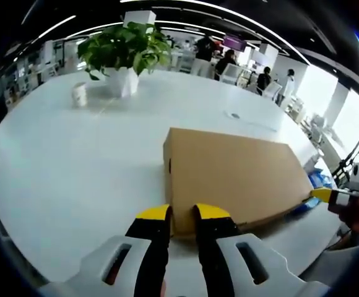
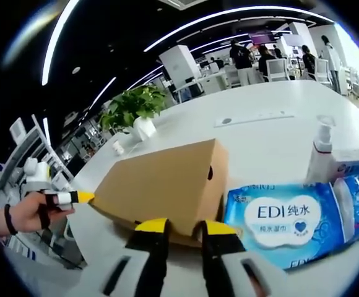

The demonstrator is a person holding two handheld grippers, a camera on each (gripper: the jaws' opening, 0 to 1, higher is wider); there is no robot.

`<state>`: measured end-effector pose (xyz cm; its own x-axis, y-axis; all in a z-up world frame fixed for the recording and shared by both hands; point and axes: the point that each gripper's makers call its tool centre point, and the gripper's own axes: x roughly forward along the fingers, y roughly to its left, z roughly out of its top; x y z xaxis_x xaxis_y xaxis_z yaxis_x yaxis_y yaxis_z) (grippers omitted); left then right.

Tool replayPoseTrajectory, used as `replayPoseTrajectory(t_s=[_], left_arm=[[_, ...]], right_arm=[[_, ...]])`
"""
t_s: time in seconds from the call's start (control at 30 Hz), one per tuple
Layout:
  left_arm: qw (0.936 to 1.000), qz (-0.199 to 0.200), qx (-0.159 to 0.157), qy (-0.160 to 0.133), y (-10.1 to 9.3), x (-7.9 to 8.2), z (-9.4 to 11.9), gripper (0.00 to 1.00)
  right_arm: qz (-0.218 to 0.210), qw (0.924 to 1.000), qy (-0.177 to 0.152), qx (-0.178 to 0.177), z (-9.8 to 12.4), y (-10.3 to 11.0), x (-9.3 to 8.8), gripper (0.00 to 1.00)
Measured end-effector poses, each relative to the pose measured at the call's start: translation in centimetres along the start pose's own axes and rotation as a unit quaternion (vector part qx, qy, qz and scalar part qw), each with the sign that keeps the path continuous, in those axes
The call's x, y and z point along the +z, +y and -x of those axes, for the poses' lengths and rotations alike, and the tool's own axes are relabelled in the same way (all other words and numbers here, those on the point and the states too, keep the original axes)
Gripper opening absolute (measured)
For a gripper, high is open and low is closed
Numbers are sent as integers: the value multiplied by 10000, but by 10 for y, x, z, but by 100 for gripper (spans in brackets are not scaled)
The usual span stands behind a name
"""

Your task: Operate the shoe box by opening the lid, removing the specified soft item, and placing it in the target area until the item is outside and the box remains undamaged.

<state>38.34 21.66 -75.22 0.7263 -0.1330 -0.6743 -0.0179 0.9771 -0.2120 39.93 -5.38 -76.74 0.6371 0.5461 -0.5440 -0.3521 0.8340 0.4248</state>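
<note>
A brown cardboard shoe box [image 1: 235, 176] lies with its lid on, on the white table [image 1: 74, 167]. Its end face with a small hole is toward the left in the left gripper view. My left gripper [image 1: 182, 213] has its yellow-tipped jaws close together around the lid's near lower edge at a corner. In the right gripper view the same box [image 2: 161, 182] lies ahead, and my right gripper [image 2: 185, 228] pinches its near lower edge the same way. The left gripper [image 2: 74, 198], held by a hand, touches the box's left end. The right gripper [image 1: 325, 195] touches its right corner.
A blue wipes pack [image 2: 291, 223] lies right of the box, with a pump bottle [image 2: 320, 154] and a small carton [image 2: 351, 166] behind it. A potted plant [image 1: 124, 52] and a white cup [image 1: 79, 94] stand farther off. People stand in the far background.
</note>
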Motion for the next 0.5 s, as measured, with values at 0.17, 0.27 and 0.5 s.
replayPoseTrajectory(t_s=[0.17,0.27,0.5], left_arm=[[10000,25,-39,0,1,0,0,14],[10000,70,-65,19,1,0,0,14],[9999,36,-114,87,3,-6,2,34]], right_arm=[[-20,10000,11,27,1,0,0,18],[-26,10000,38,43,0,0,0,18],[78,9999,-81,72,10,-7,9,25]])
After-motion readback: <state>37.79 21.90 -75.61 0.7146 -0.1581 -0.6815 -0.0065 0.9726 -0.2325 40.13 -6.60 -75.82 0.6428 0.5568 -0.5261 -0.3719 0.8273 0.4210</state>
